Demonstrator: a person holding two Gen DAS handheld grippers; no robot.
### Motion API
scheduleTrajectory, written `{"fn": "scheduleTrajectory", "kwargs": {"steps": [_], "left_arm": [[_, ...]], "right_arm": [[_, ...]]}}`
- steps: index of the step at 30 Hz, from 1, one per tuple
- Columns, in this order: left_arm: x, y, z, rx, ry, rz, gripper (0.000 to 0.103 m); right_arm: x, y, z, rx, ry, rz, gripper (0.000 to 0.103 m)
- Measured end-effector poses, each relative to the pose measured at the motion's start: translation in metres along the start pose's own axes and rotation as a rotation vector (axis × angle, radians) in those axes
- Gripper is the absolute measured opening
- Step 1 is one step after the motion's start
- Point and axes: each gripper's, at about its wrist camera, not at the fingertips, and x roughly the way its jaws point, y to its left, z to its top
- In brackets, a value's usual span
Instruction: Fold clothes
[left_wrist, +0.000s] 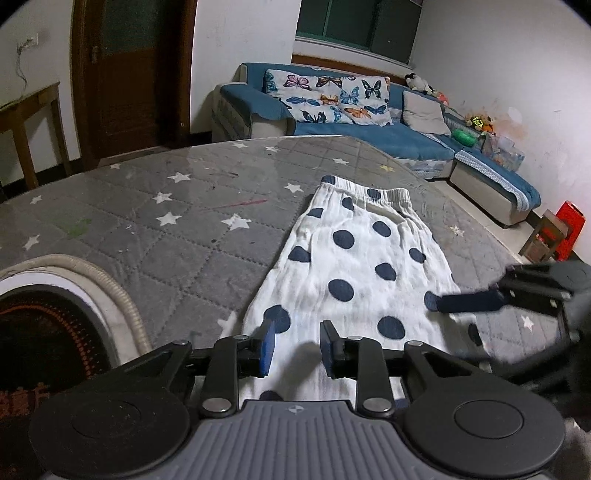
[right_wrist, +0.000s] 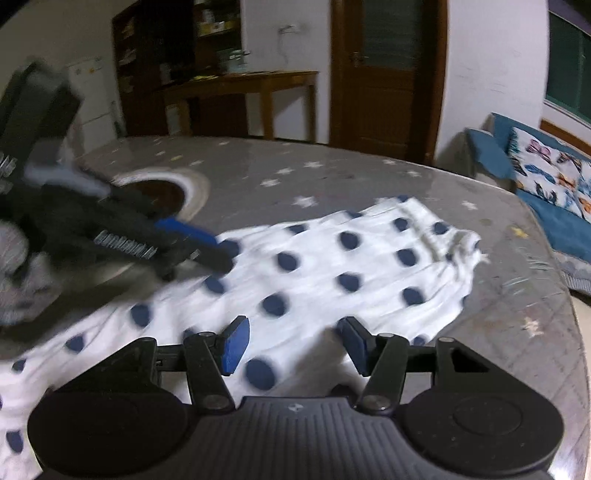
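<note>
Grey quilted star-print table cover (left_wrist: 177, 236) takes up most of both views. Blue sofa (left_wrist: 369, 136) with a butterfly cushion (left_wrist: 328, 98) sits beyond the far edge; dark wooden door (left_wrist: 125, 74) on the wall to its side. Round opening with a ribbed pale hose (left_wrist: 122, 295) set into the table near the left gripper.

White garment with navy polka dots (left_wrist: 354, 266) lies flat on the cover, toward the sofa side of the table. Long axis runs from the near edge away toward the sofa; elastic waistband (left_wrist: 388, 194) at the far end, the other end under the grippers, cut off by the frame. Fabric lightly rumpled, waistband end bunched in the right wrist view.

Left gripper (left_wrist: 297, 347): jaws spread, moderate gap, blue pads on either side of bare cloth. Low over the near end of the garment, nothing pinched. Contact with fabric: can't tell.

Right gripper (right_wrist: 293, 343): jaws spread wider, over the garment's mid-section, nothing between the pads. From the left wrist view it comes in from the side, one blue finger (left_wrist: 467, 302) lying at the cloth's side edge. Right wrist view is motion-blurred.
</note>
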Motion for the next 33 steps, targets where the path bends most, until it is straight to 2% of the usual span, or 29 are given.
{"fn": "scheduleTrajectory", "kwargs": {"steps": [2, 8, 13, 17, 23, 28, 33], "left_arm": [[0.0, 0.002, -0.002, 0.011, 0.001, 0.026, 0.029], [0.004, 0.014, -0.006, -0.003, 0.006, 0.076, 0.032], [-0.022, 0.01, -0.011, 0.002, -0.02, 0.039, 0.031], [-0.05, -0.003, -0.029, 0.046, -0.023, -0.021, 0.034], [-0.086, -0.017, -0.073, 0.115, 0.012, -0.078, 0.035], [-0.107, -0.024, -0.099, 0.147, 0.009, -0.08, 0.034], [-0.109, -0.031, -0.115, 0.194, -0.004, -0.041, 0.034]], "right_arm": [[-0.003, 0.01, -0.009, -0.01, 0.01, 0.01, 0.058], [-0.029, 0.017, -0.036, 0.018, -0.002, -0.038, 0.059], [-0.053, 0.026, -0.042, 0.035, -0.024, -0.051, 0.059], [-0.066, 0.047, -0.042, 0.011, -0.053, 0.006, 0.059], [-0.078, 0.081, -0.049, -0.027, -0.059, 0.085, 0.06], [-0.09, 0.106, -0.055, -0.05, -0.058, 0.15, 0.06], [-0.095, 0.128, -0.067, -0.071, -0.043, 0.206, 0.06]]}}
